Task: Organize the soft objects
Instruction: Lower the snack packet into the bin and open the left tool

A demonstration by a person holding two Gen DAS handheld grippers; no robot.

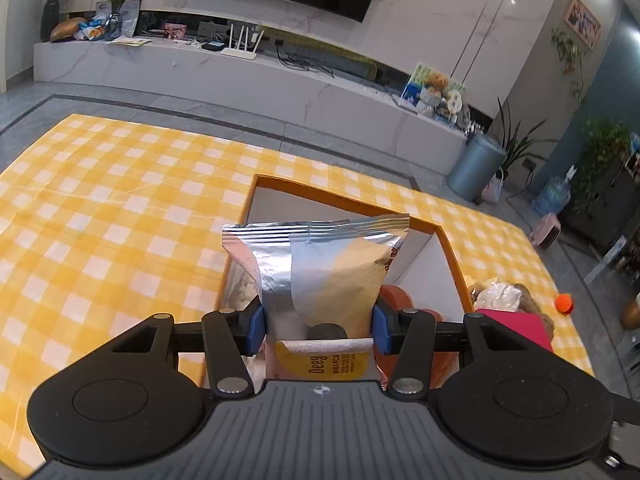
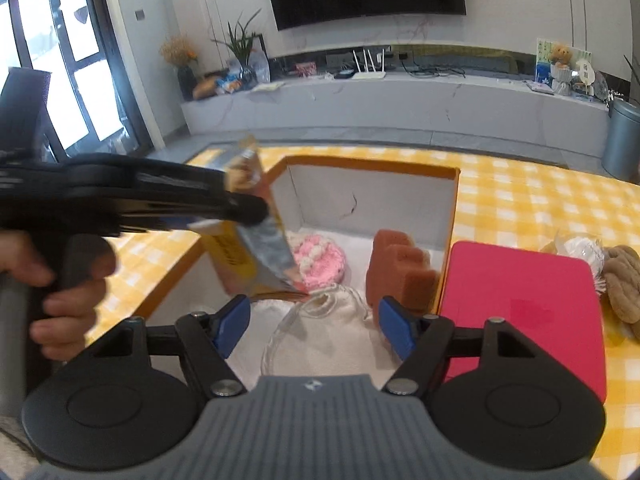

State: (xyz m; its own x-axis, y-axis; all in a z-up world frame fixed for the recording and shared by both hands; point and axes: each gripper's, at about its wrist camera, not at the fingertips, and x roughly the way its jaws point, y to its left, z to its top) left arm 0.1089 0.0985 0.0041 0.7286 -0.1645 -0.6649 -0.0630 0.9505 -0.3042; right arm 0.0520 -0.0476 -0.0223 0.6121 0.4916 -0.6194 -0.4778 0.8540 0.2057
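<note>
**A:** The left gripper point(image 1: 320, 326) has its blue jaws pressed on both sides of that silver-and-yellow foil snack pouch point(image 1: 320, 268), holding it tilted over the orange-rimmed white cardboard box point(image 2: 372, 168). The right gripper point(image 2: 314, 326) has its jaws standing apart, nothing pinched; the white drawstring cloth bag point(image 2: 320, 332) lies in the box below them.

**B:** What worries you?

**A:** The foil looks slick and puffy to me. With the grip low on the pouch, it could slide out and land on the pink-and-white cake-shaped toy point(image 2: 320, 258), or wedge against the box wall. The two grippers are also near each other over the same box; they might knock together.

**B:** And what's outside?

**A:** A rust-brown sponge block point(image 2: 400, 276) is already inside. On the yellow-and-white checked tabletop point(image 1: 100, 200), just beside the box, sit a flat magenta pad point(image 2: 520, 300) and a tan knitted plush point(image 2: 624, 284), well clear.

**B:** Can you read anything?

**A:** Only "Deey" on the pouch's yellow label; the smaller print is too fine.
</note>
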